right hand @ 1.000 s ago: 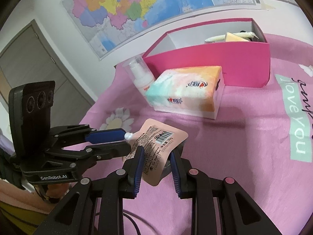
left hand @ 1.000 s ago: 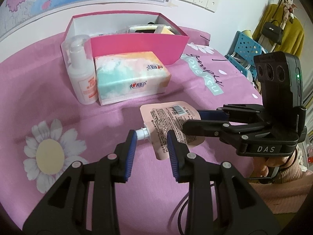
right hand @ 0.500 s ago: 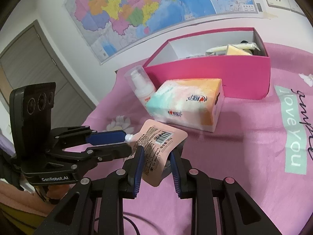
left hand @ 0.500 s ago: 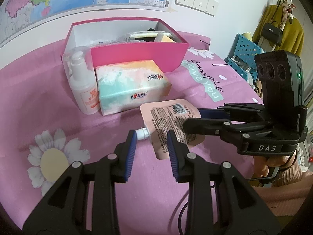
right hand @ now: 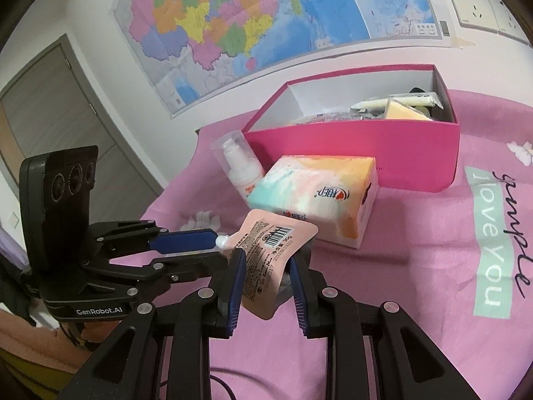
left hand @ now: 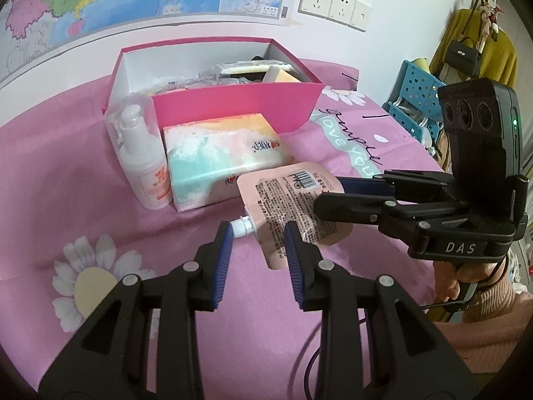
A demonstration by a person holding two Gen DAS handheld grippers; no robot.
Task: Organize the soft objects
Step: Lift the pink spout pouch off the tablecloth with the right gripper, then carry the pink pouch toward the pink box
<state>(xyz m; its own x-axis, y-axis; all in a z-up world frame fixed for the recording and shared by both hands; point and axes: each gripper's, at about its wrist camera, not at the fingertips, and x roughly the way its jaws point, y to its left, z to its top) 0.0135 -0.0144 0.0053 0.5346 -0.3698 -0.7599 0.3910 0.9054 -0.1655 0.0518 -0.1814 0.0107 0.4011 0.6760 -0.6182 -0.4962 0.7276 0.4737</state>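
This is a home, most likely a bedroom. The things lie on a bed [left hand: 66,180] spread with a pink sheet printed with daisies and the words "love you". On the white wall behind it hangs a large coloured map [right hand: 266,16], with a row of wall sockets [left hand: 334,10] beside it. At one side a mustard garment [left hand: 479,46] and a small black handbag [left hand: 463,56] hang from hooks above a blue plastic basket [left hand: 416,96]. A grey door [right hand: 50,106] shows in the corner. A pump bottle [left hand: 143,163], a tissue pack [left hand: 223,153] and a pink box [left hand: 233,103] of toiletries add to the domestic look.
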